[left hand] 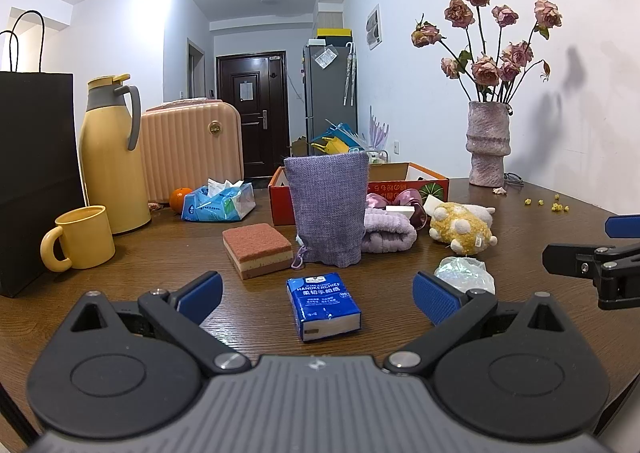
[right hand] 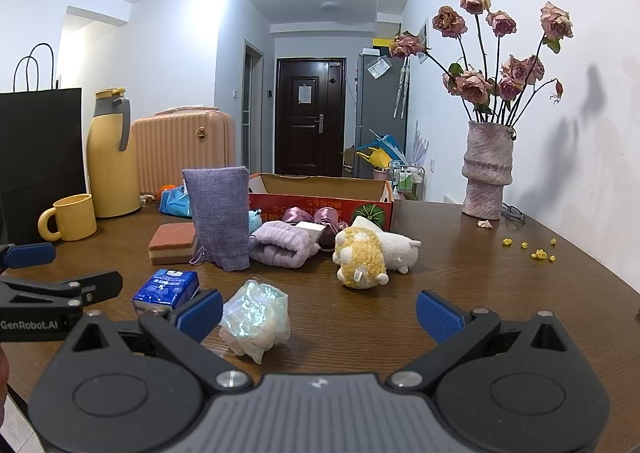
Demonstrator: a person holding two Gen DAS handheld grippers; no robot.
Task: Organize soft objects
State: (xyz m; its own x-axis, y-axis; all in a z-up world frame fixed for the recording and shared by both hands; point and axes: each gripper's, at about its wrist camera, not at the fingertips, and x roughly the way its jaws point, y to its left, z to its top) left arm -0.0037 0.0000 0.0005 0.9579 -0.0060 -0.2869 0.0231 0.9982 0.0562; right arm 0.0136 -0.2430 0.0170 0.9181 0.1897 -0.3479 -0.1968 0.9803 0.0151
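On the wooden table, going from the left edge across, a black paper bag stands at nine o'clock in the left wrist view, with a yellow mug just in front of it and a tall yellow thermos jug beside that, a ribbed peach suitcase behind. Next comes an orange touching a blue pack of wipes, then a layered sponge lying flat at about eleven o'clock from the left gripper, whose blue-padded jaws stand wide apart with nothing between them but the blue handkerchief tissue pack, which lies on the table untouched. At twelve o'clock a purple drawstring pouch stands upright in front of the red cardboard box; a folded lilac towel lies just beside the pouch, and purple satin pieces sit behind it against the box. At one o'clock a yellow and white plush toy lies on its side, with a crumpled iridescent bag in front of it. In the right wrist view that bag sits just beside the left finger of the right gripper, whose jaws are also spread wide and hold nothing. Far right, a pink vase of dried roses stands near the wall, small yellow buds scattered beyond it.
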